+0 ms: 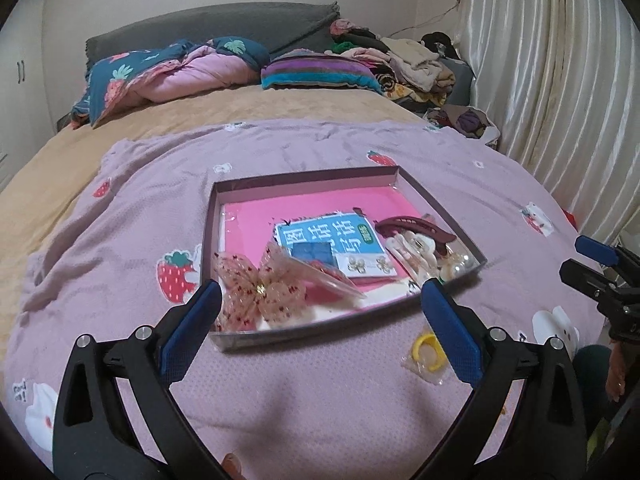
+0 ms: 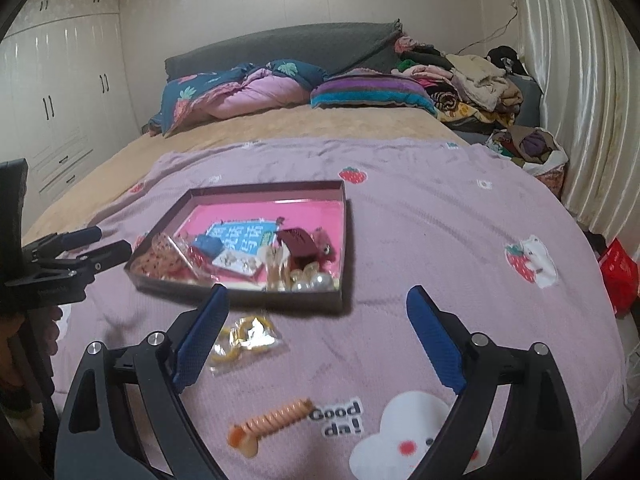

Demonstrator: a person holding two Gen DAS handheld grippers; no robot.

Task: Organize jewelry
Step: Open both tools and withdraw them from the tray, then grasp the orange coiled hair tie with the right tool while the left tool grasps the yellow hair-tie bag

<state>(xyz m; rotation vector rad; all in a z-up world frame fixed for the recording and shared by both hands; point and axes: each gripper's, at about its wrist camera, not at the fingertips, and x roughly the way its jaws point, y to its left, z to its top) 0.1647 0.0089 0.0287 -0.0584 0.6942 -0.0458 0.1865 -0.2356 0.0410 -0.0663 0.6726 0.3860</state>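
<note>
A shallow box point(image 1: 434, 200) with a pink lining lies on the lilac blanket; it also shows in the right wrist view point(image 2: 240, 298). In it are a pink bow clip point(image 1: 256, 296), a dark red claw clip point(image 1: 412, 228), an earring card point(image 1: 366, 266) and pearls point(image 1: 456, 268). A clear bag with yellow hair rings point(image 2: 244, 338) lies in front of the box; it also shows in the left wrist view point(image 1: 426, 354). An orange spiral hair tie point(image 2: 272, 424) lies nearer. My left gripper point(image 1: 320, 304) is open and empty over the box's near edge. My right gripper point(image 2: 318, 310) is open and empty above the bag.
The blanket point(image 2: 440, 240) covers the bed's near half. Folded quilts point(image 1: 172, 72) and a pile of clothes point(image 1: 412, 68) lie at the headboard. Curtains point(image 1: 560, 80) hang on the right. A white wardrobe point(image 2: 60, 92) stands at the left.
</note>
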